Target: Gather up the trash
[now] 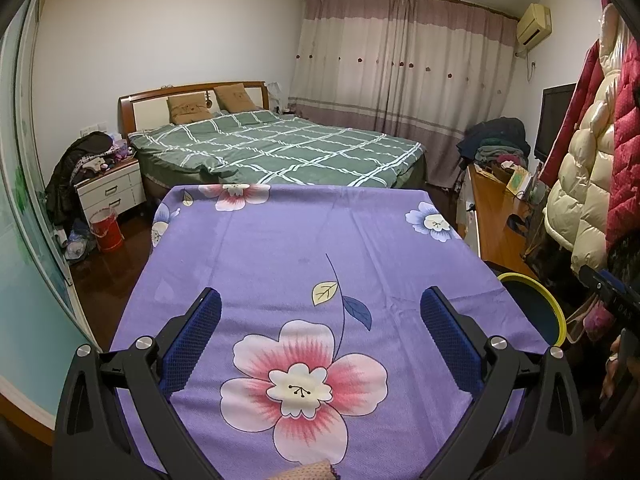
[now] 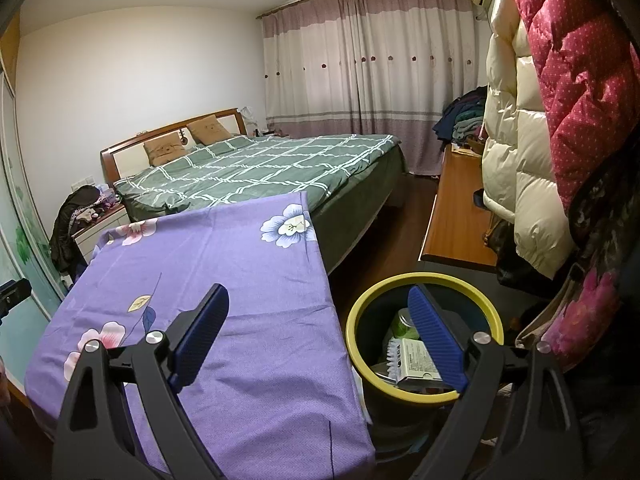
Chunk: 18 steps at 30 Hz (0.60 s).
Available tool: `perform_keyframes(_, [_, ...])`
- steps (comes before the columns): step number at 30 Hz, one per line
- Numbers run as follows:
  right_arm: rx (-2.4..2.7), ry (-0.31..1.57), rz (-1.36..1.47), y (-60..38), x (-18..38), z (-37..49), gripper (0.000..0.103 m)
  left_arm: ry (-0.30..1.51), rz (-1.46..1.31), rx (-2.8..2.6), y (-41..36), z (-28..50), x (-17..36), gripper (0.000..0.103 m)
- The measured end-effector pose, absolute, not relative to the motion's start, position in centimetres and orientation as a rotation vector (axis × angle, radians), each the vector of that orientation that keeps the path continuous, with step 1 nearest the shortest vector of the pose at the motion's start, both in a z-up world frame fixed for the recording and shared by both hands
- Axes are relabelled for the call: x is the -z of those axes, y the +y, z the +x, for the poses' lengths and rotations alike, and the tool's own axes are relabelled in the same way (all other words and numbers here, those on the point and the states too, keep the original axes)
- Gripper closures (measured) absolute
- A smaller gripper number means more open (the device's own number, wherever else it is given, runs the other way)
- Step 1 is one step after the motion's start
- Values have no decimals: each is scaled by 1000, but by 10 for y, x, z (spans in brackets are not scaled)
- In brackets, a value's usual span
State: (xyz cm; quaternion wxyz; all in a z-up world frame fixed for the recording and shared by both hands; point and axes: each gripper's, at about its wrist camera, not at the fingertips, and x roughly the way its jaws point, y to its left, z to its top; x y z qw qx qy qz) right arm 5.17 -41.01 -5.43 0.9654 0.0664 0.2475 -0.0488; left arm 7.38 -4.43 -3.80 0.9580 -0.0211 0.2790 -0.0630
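Only the right wrist view looks down into the trash bin (image 2: 424,284). It is dark with a yellow rim and stands on the floor just beside the right edge of the worktop (image 2: 248,280). Inside lie a green bottle (image 2: 402,322), a white brush (image 2: 394,354) and a printed box (image 2: 418,366). The left view shows just a bit of the rim. The right gripper (image 2: 316,332) hangs wide open, one finger over the bin. The left gripper (image 1: 320,340) is wide open too, holding nothing, above the purple flower cloth (image 1: 280,248)

A home bedroom — made bed (image 1: 272,148), drawn curtains (image 1: 400,64), nightstand (image 1: 112,190), hanging coats (image 2: 532,120).
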Motion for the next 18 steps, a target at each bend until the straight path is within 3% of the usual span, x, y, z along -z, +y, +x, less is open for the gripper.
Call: perform_keyframes(18, [99, 505, 138, -407, 57, 53, 16, 566, -43, 132, -44, 77, 40, 5])
